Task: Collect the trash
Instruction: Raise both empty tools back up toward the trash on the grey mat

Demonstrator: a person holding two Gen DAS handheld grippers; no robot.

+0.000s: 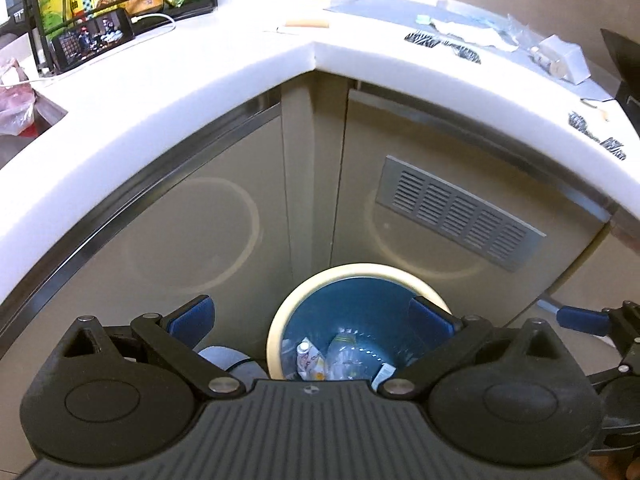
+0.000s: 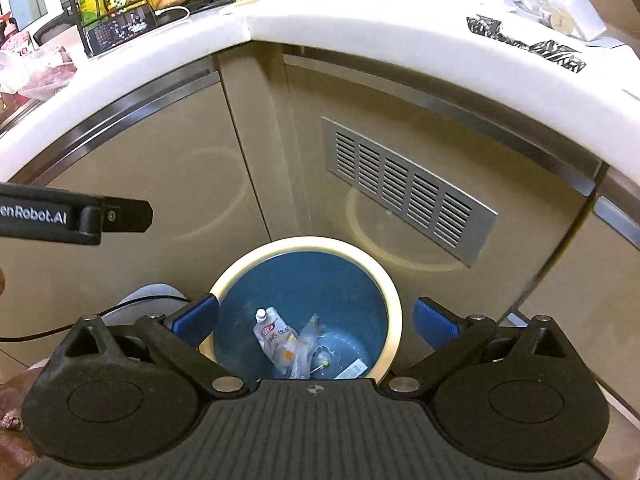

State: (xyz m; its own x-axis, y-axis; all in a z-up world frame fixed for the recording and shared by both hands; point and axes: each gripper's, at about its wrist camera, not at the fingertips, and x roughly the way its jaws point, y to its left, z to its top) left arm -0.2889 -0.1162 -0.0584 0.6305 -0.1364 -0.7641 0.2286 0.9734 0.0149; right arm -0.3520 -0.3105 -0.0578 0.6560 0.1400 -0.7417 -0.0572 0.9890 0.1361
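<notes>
Over bin (image 2: 394, 312) | left fingers (image 1: 192, 314) wide, empty | right fingers (image 2: 196, 318) wide, empty

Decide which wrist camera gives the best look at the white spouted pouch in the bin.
The right wrist view: the white spouted pouch shows cap, body and red label inside the blue bin. The left wrist view catches only part of it, cut off by the gripper body.

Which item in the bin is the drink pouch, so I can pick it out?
Find the round blue bin with a cream rim, on the floor below the counter corner. Inside, left of the crumpled clear wrappers, lies the white spouted pouch. Only it has a white screw cap and red lettering.
</notes>
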